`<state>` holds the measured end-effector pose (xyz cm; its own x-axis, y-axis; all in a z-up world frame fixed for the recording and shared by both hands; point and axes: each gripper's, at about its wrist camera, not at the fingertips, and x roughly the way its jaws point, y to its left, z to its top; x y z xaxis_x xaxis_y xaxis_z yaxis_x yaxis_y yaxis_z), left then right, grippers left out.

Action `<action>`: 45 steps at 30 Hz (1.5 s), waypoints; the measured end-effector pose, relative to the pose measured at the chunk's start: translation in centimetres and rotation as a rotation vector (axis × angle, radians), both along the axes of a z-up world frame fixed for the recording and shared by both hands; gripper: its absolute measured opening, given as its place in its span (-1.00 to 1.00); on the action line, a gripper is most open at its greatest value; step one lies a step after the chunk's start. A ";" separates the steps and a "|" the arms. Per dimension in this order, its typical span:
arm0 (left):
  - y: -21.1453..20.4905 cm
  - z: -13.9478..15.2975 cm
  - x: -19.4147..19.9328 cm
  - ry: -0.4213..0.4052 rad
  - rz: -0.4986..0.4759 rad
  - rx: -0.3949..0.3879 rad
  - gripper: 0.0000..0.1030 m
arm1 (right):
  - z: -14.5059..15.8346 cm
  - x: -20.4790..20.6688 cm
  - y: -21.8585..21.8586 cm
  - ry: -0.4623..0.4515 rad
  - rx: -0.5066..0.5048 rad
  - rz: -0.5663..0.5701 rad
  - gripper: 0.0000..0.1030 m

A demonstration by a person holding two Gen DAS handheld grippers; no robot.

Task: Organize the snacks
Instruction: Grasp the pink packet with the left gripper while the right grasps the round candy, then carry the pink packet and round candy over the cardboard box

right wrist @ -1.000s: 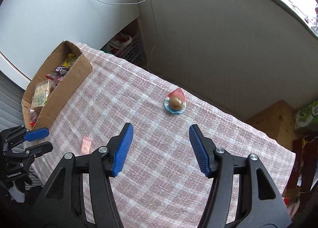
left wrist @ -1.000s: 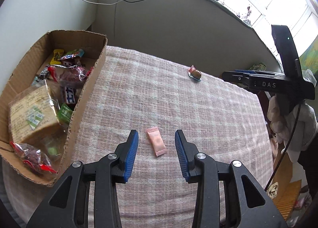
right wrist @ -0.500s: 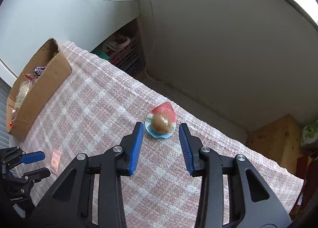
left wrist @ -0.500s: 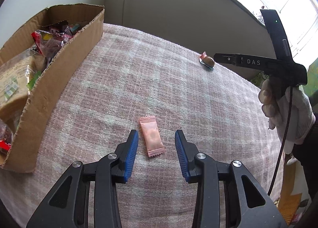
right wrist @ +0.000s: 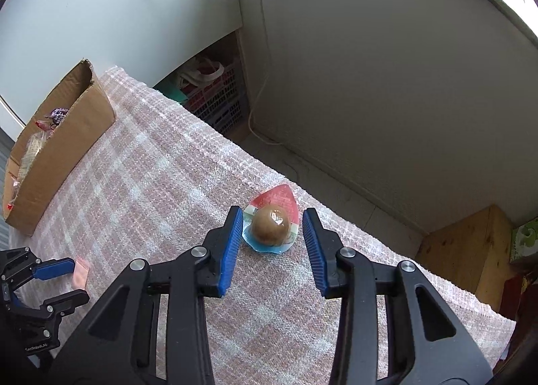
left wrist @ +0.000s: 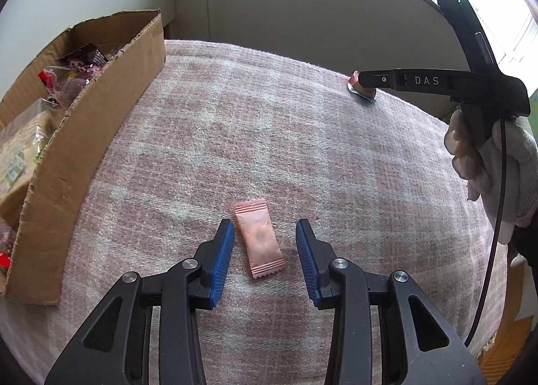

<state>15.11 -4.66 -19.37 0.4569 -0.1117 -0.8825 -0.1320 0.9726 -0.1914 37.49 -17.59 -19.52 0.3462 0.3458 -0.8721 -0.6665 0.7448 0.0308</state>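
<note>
A pink sachet (left wrist: 259, 240) lies flat on the plaid cloth, between the blue pads of my left gripper (left wrist: 264, 227). The jaws stand open on either side of it, pads clear of the wrapper. Near the cloth's far edge sits a brown ball in a clear packet with red and blue rims (right wrist: 270, 225). My right gripper (right wrist: 273, 217) straddles that packet with narrowed jaws; the left pad is at the wrapper's rim and a small gap shows at the right pad. The cardboard box (left wrist: 101, 116) at the left holds several wrapped snacks.
The table's far edge drops off just behind the packet toward a wall, a plastic basket (right wrist: 218, 99) and a wooden crate (right wrist: 470, 250). A gloved hand (left wrist: 477, 156) holds the right gripper (left wrist: 366, 80). The left gripper (right wrist: 79, 279) shows at the lower left.
Both grippers sank toward the cloth. The right jaws narrowed and came around the ball packet. The pink sachet now lies further in between the left pads.
</note>
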 end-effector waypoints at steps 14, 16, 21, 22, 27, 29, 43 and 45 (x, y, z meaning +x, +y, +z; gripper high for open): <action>-0.3 -0.2 -0.1 -0.021 -0.036 0.035 -0.63 | -1.2 -0.1 1.3 -0.002 -0.067 0.029 -0.47; 0.0 -0.1 -0.2 -0.025 -0.033 0.027 -0.66 | -1.2 -0.1 1.5 -0.010 -0.074 0.035 -0.47; 0.3 -0.2 -0.2 -0.032 -0.035 0.010 -0.67 | -1.1 -0.3 1.1 -0.002 -0.060 0.017 -0.49; 0.1 -0.2 0.0 -0.032 -0.036 0.009 -0.67 | -1.0 -0.3 1.0 -0.003 -0.056 0.013 -0.49; 0.9 0.1 -0.7 -0.036 -0.038 0.004 -0.69 | -0.4 -0.5 0.3 -0.005 -0.037 0.005 -0.50; 1.3 0.2 -0.8 -0.041 -0.033 0.002 -0.69 | -0.1 -0.5 0.0 -0.005 -0.026 0.002 -0.50; 3.3 2.6 -1.6 -0.077 -0.027 -0.032 -0.69 | 2.7 -3.2 -0.6 -0.004 0.022 0.017 -0.50; 3.6 3.2 -1.8 -0.086 -0.027 -0.033 -0.69 | 3.5 -3.7 -0.4 -0.002 0.035 0.018 -0.50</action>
<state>13.34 -1.09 -16.13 0.5274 -0.1539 -0.8355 -0.0871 0.9685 -0.2334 33.79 -17.99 -15.98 0.3419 0.3826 -0.8583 -0.6797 0.7314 0.0553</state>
